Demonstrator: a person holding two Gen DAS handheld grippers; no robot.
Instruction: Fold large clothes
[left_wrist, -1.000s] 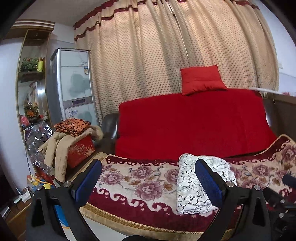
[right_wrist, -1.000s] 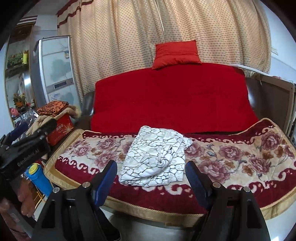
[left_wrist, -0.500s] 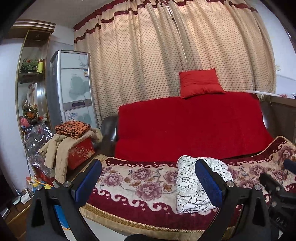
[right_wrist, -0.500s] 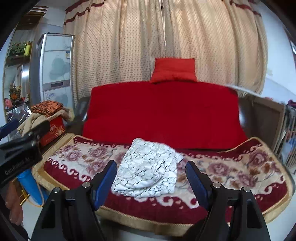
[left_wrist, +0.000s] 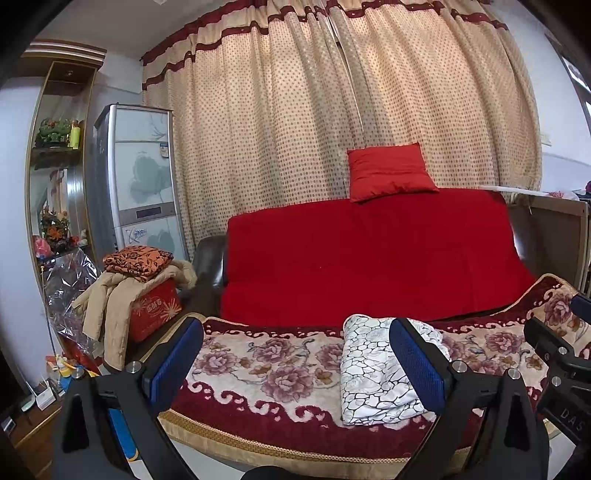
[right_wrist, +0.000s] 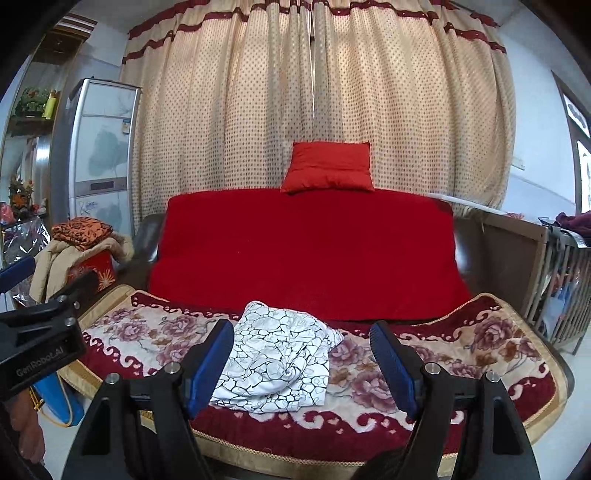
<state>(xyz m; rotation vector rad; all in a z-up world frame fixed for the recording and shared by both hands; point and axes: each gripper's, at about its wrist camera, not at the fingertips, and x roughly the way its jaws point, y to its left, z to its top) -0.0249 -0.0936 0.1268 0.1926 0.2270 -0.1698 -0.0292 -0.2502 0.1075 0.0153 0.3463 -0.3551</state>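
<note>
A white garment with a black crackle print (left_wrist: 373, 373) lies folded in a compact bundle on the floral blanket (left_wrist: 266, 365) of the sofa seat; it also shows in the right wrist view (right_wrist: 277, 365). My left gripper (left_wrist: 295, 362) is open and empty, held back from the sofa's front edge, left of the bundle. My right gripper (right_wrist: 301, 365) is open and empty, also back from the sofa, with the bundle seen between its fingers. Neither gripper touches the cloth.
The sofa has a red-covered backrest (right_wrist: 310, 251) with a red cushion (right_wrist: 328, 171) on top. A pile of clothes on a red box (left_wrist: 136, 280) stands left of the sofa, beside a tall cabinet unit (left_wrist: 138, 184). A wooden crib rail (right_wrist: 557, 284) is at right.
Both grippers have pulled back and tilted up from the sofa, so the bundle looks smaller and lower. The folded garment has not moved. Both grippers stay open.
</note>
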